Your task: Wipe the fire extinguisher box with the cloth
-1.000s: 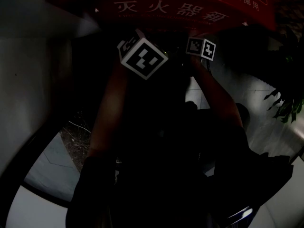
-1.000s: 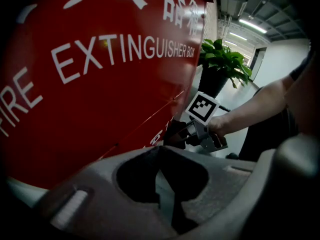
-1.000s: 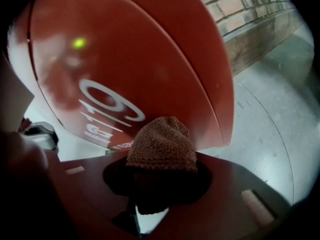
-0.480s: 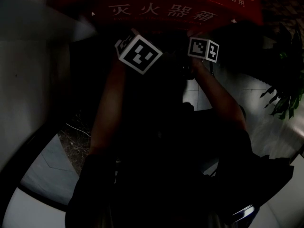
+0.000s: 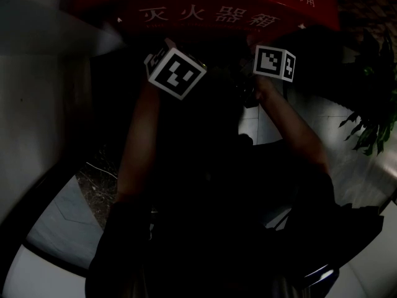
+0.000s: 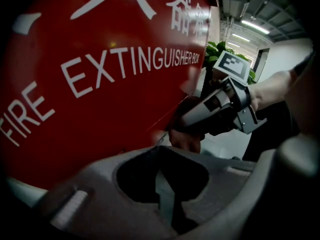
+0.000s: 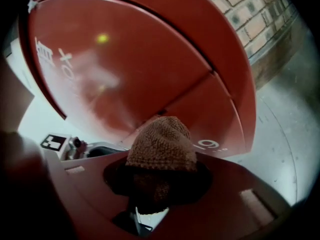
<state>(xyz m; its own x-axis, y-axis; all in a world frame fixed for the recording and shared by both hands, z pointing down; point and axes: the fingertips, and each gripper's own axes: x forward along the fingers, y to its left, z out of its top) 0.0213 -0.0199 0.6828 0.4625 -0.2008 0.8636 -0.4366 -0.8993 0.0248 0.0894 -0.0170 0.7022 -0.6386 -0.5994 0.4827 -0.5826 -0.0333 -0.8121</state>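
Note:
The red fire extinguisher box (image 6: pixel 100 69) fills the left gripper view, and its lettered top edge (image 5: pixel 208 16) shows in the dark head view. My right gripper (image 7: pixel 161 149) is shut on a brown knitted cloth (image 7: pixel 162 141), whose bunched end sits at the box's red door (image 7: pixel 140 69). Seen from the left gripper view, the right gripper (image 6: pixel 182 134) holds the cloth (image 6: pixel 186 141) at the box's lower right edge. My left gripper (image 6: pixel 160 151) hangs close in front of the box with its jaws together and nothing in them. Both marker cubes (image 5: pixel 175 72) (image 5: pixel 274 62) sit just under the box.
A green plant (image 5: pixel 372 129) stands at the right of the box, also seen beyond it (image 6: pixel 215 51). A brick wall (image 7: pixel 260 19) runs behind the box. Pale tiled floor (image 7: pixel 295 129) lies below. A grey wall (image 5: pixel 37 104) stands at the left.
The right gripper with the cloth has slid to the right along the box. The left gripper has kept its place against the box.

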